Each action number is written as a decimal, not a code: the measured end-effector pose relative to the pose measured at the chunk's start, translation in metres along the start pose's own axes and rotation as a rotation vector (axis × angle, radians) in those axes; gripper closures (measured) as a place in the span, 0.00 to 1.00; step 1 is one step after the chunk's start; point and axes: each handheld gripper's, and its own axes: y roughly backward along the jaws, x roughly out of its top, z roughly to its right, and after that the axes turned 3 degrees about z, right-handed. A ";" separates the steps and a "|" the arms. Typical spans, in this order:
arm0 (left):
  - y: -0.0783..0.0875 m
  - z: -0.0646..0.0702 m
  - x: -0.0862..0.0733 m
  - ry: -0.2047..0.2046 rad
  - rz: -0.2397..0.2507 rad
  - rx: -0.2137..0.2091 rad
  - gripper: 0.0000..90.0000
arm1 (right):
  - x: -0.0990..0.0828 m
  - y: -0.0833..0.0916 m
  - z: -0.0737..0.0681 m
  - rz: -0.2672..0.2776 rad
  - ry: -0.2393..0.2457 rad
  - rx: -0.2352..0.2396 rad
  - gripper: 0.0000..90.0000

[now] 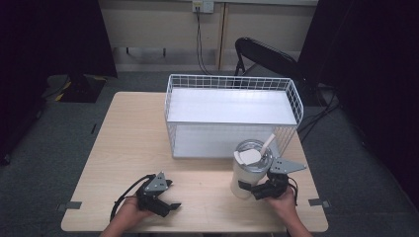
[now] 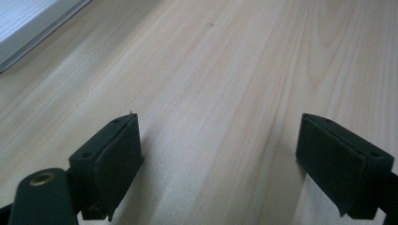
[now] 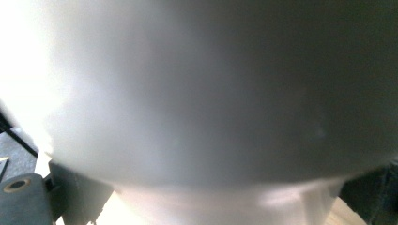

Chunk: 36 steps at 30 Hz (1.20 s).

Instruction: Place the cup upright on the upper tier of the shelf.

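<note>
Tumbler (image 1: 251, 168) is standing on the counter (image 1: 128, 148) just before the wire basket (image 1: 232, 84), and I am clamping my right hand-held gripper (image 1: 257, 190) on its lower body while my left hand-held gripper (image 1: 165, 202) is resting with jaws apart. I am judging that keeping it upright matters, since a straw is poking up. No readable lettering is showing.

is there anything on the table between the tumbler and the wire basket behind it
Nothing visible. The tumbler, held by the right gripper, stands just in front of the wire basket; only the basket's own front wall lies between.
</note>
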 end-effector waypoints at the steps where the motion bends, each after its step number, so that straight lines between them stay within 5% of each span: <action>1: 0.000 0.000 0.000 0.000 0.000 0.000 0.16 | 0.000 0.000 -0.001 0.005 -0.002 -0.004 0.07; 10: 0.000 0.000 0.000 0.000 0.000 0.000 0.16 | 0.000 0.001 -0.007 0.033 0.005 -0.054 0.10; 13: 0.000 0.000 0.000 0.000 0.000 0.000 0.16 | 0.002 0.002 -0.007 0.042 -0.028 -0.029 0.10; 20: 0.000 0.000 0.000 0.000 0.000 0.000 0.16 | 0.017 0.007 -0.011 0.082 -0.014 -0.004 0.10; 36: 0.000 0.000 0.000 0.000 0.000 0.000 0.16 | 0.046 0.021 -0.009 0.105 -0.003 -0.010 0.10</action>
